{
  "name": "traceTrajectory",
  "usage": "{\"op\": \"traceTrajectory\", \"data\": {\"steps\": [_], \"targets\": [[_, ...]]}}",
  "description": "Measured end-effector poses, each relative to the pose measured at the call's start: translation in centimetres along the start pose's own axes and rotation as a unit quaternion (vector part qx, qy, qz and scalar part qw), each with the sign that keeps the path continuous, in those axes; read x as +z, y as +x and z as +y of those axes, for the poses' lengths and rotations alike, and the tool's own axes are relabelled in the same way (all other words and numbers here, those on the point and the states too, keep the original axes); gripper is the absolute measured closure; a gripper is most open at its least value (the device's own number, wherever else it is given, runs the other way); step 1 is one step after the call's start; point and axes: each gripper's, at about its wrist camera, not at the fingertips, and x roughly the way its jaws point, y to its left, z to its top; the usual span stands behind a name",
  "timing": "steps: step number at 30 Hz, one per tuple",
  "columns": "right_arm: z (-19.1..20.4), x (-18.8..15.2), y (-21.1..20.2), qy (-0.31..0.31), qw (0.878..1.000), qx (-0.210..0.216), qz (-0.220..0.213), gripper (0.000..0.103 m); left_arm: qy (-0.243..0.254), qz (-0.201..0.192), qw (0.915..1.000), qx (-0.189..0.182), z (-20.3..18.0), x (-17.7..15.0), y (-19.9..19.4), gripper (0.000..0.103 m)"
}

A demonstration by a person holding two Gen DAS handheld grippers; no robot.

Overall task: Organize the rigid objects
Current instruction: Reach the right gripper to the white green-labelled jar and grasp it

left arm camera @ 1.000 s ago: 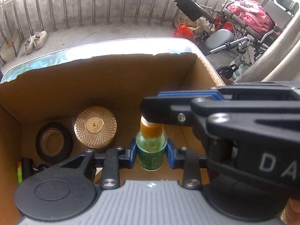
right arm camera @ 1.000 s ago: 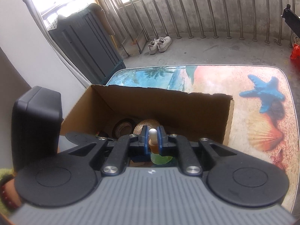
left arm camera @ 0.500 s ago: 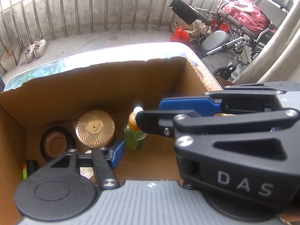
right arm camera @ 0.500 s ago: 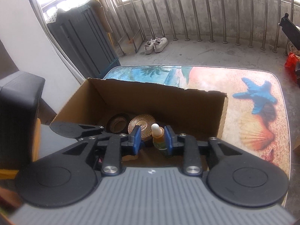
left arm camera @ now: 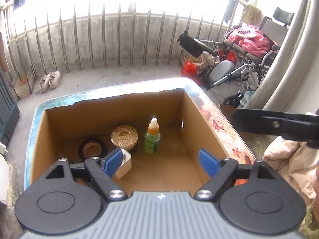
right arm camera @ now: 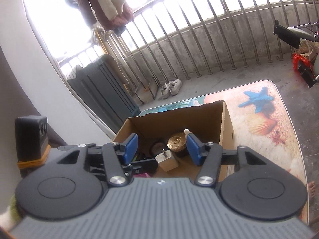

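Note:
An open cardboard box [left arm camera: 201,123] [right arm camera: 224,123] stands on the beach-print table. Upright inside it is a green dropper bottle [left arm camera: 152,137] with an orange collar and white tip; only that tip [right arm camera: 186,130] shows in the right wrist view. To its left sit a gold-lidded jar [left arm camera: 124,136] [right arm camera: 176,141], a black tape roll [left arm camera: 92,149] and a white charger plug [left arm camera: 124,165] [right arm camera: 167,160]. My left gripper [left arm camera: 161,162] hovers above the box, jaws opening wide, nothing between them. My right gripper [right arm camera: 162,148] is also above the box, jaws opening, holding nothing.
The table [right arm camera: 275,119] carries a starfish and shell print, with bare surface right of the box. A wheelchair [left arm camera: 245,63] with pink cloth stands at the right. Shoes [left arm camera: 49,80] lie by the railing. A dark cabinet [right arm camera: 101,89] stands on the left.
Both grippers let go of the dropper bottle, opened, and drew back and up out of the box. The bottle now stands on the box floor.

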Motion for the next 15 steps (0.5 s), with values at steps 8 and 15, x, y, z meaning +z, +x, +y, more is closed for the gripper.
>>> {"op": "traceTrajectory", "data": {"steps": [8,15], "targets": [[2.2,-8.8,-5.3,0.071,0.996,0.043,-0.032,0.022,-0.012,-0.030,0.9993,0.019,0.9,-5.9,-6.7,0.009],[5.5,-13.6,-4.2,0.067,0.996,0.052,0.008,0.017,-0.034,-0.032,0.9982,0.038,3.7,-11.7,-9.5,0.007]]}}
